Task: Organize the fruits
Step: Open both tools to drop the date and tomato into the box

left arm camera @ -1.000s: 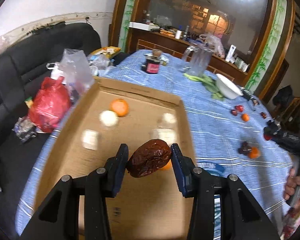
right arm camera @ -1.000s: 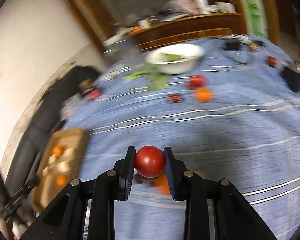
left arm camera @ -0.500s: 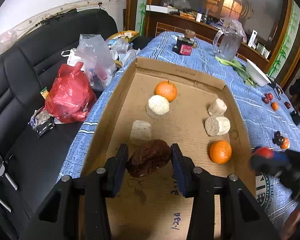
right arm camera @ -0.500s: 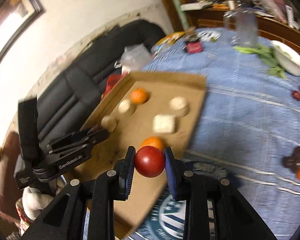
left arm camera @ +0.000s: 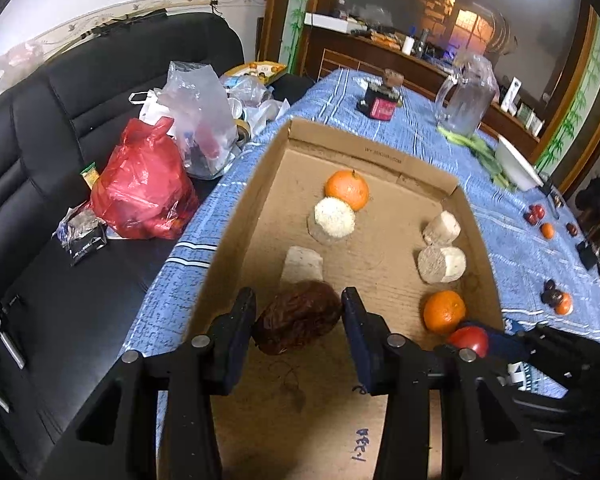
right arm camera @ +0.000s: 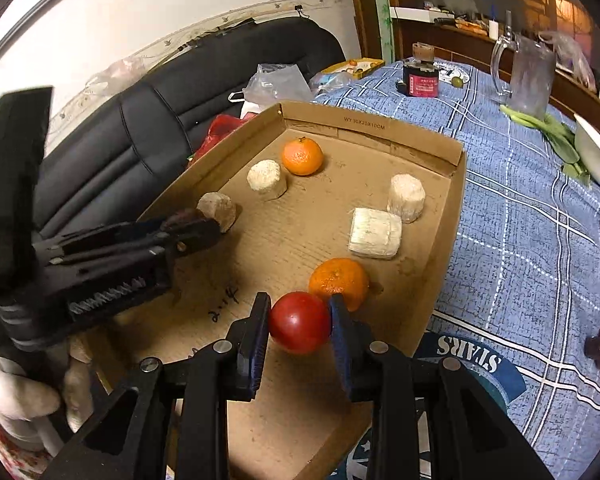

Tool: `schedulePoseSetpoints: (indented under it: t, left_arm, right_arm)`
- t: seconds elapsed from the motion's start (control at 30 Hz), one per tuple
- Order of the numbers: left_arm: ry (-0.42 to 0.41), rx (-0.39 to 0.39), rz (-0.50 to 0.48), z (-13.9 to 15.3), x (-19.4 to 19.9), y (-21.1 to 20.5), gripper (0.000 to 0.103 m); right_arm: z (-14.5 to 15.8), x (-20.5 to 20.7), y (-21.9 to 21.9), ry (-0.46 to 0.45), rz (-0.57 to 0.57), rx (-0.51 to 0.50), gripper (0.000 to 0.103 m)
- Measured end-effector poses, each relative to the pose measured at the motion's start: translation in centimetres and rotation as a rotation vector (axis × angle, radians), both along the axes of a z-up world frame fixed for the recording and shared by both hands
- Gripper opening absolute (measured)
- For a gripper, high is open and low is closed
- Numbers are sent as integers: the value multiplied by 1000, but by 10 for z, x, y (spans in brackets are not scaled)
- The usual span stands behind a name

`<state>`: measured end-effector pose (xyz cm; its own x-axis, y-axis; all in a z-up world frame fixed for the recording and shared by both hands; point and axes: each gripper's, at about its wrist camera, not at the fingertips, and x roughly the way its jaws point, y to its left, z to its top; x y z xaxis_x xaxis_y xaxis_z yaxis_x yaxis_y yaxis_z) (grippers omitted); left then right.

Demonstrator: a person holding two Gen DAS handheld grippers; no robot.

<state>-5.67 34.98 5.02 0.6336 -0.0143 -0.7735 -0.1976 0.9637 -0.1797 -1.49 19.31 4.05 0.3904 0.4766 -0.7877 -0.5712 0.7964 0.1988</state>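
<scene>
My left gripper [left arm camera: 298, 322] is shut on a wrinkled dark brown date [left arm camera: 300, 322] and holds it over the near left part of the open cardboard box [left arm camera: 364, 152]. My right gripper [right arm camera: 300, 322] is shut on a red tomato [right arm camera: 299, 322] just inside the box's right side, next to an orange [right arm camera: 339, 282]. The tomato also shows in the left wrist view [left arm camera: 469, 340]. The left gripper [right arm camera: 188, 234] shows in the right wrist view. A second orange [left arm camera: 347, 189] and several pale root chunks [left arm camera: 334, 218] lie in the box.
The box sits on a blue cloth table [left arm camera: 512, 240]. Loose red dates and small oranges [left arm camera: 556, 302] lie on the cloth to the right. A glass pitcher [left arm camera: 466, 96], a red jar [left arm camera: 382, 106] and a white bowl [left arm camera: 516, 164] stand beyond. Plastic bags [left arm camera: 144, 188] lie on a black sofa at left.
My right gripper has carried the tomato from over the table to inside the box's right edge. My left gripper with the date has come lower and deeper into the box.
</scene>
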Motion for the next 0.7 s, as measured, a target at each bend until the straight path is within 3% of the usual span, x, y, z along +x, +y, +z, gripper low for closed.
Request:
schedulePoseSetpoints:
  t: [0.07,0.27,0.43,0.53,0.7]
  left_arm:
    - [-23,-10,16,7,-7,3,55]
    - [-74,-20,55,23,-26,8,57]
    - [-103,2,72,35,-40,1,64]
    - [-118,27,69,42,-47,-9,67]
    - [-141,67,75,53,-56,-31,79]
  right_arm:
    - [0,-1,0,2,-2,7,36]
    - [13,-15,-6,-26,1,44,48]
    - [28,-31,-24,-81,-14,70,51]
    - [33,-37,-43,-92,-60,95,59]
    - [37,-39,-84,-77,-168,139,60]
